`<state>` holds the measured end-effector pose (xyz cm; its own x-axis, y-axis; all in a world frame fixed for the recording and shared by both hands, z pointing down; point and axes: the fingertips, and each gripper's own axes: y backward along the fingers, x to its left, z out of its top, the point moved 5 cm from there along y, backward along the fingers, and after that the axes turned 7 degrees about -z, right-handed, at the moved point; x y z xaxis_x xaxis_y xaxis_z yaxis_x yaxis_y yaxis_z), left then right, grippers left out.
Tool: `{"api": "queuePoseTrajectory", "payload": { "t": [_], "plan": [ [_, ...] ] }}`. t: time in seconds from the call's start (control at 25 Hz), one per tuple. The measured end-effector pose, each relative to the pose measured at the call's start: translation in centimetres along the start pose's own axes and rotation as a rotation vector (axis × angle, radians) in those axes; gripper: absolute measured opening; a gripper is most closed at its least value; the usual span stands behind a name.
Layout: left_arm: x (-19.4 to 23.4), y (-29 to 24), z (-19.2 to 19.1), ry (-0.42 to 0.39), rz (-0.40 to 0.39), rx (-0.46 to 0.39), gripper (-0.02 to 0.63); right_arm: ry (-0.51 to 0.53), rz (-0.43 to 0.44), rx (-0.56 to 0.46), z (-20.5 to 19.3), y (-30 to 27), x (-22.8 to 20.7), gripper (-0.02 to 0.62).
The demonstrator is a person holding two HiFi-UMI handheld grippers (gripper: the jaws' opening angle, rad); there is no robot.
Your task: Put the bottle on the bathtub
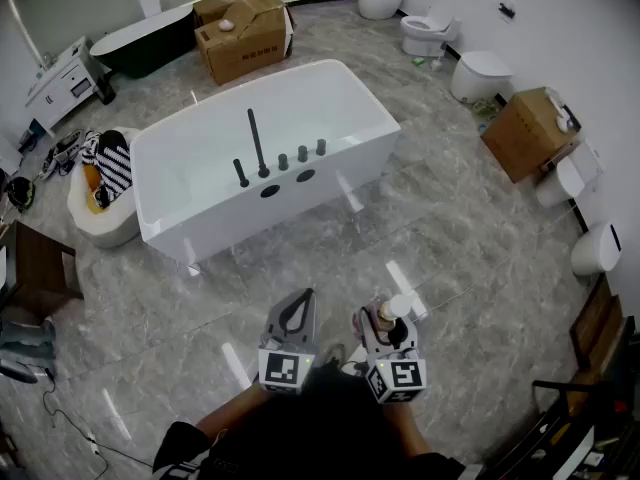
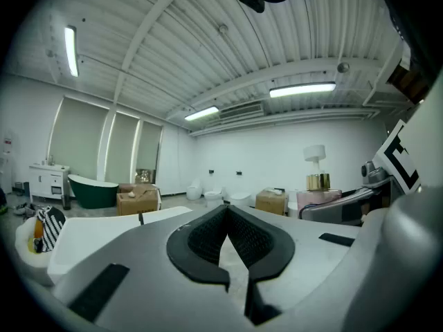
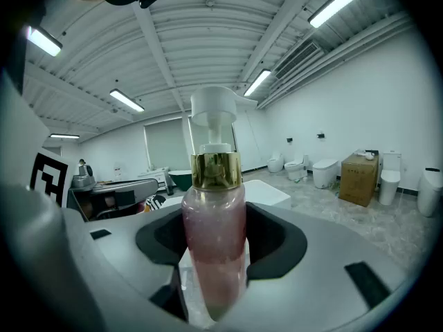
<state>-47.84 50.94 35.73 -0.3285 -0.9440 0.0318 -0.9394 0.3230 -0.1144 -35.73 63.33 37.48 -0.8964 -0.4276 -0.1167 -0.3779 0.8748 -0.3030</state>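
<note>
The right tongs [image 3: 214,272] are clamped on a clear pink plastic pump bottle [image 3: 213,220] with a gold collar and white pump head; the bottle stands upright between the pads, at the near right of the scene. The left tongs [image 2: 226,220] are together at the tips with nothing between them; they sit just left of the right tongs, over the grey marbled floor [image 1: 470,258]. The white rectangular bathtub [image 1: 215,223], with black tap fittings [image 1: 258,148] on its near rim, stands farther off to the left, well apart from the bottle; a brown cardboard box [image 1: 245,33] lies beyond it.
</note>
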Motion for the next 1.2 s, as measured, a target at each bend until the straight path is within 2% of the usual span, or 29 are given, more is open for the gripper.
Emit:
{"api": "queuePoseTrajectory", "payload": {
  "t": [0.52, 0.8, 0.96, 1.08, 1.2],
  "plan": [
    [-2.4, -1.0, -0.4, 0.004, 0.016, 0.008, 0.016, -0.011, 0.029, 0.0, -0.4, 0.8, -2.4, 0.218],
    [-5.5, -2.8, -0.4, 0.011, 0.027, 0.002, 0.016, -0.014, 0.055, 0.014, -0.9, 1.7, -5.8, 0.218],
    [-7.3, -3.4, -0.6, -0.019, 0.042, 0.001, 0.017, -0.016, 0.067, 0.011, -1.2, 2.3, -7.9, 0.218],
    [-8.2, -4.3, -0.6, 0.017, 0.068, -0.009, 0.015, -0.004, 0.077, 0.006, -1.3, 2.0, -9.7, 0.218],
    [-8.6, -5.5, -0.8, 0.003, 0.069, 0.0, 0.017, -0.013, 0.078, 0.007, -1.4, 1.6, -11.0, 0.218]
  ]
}}
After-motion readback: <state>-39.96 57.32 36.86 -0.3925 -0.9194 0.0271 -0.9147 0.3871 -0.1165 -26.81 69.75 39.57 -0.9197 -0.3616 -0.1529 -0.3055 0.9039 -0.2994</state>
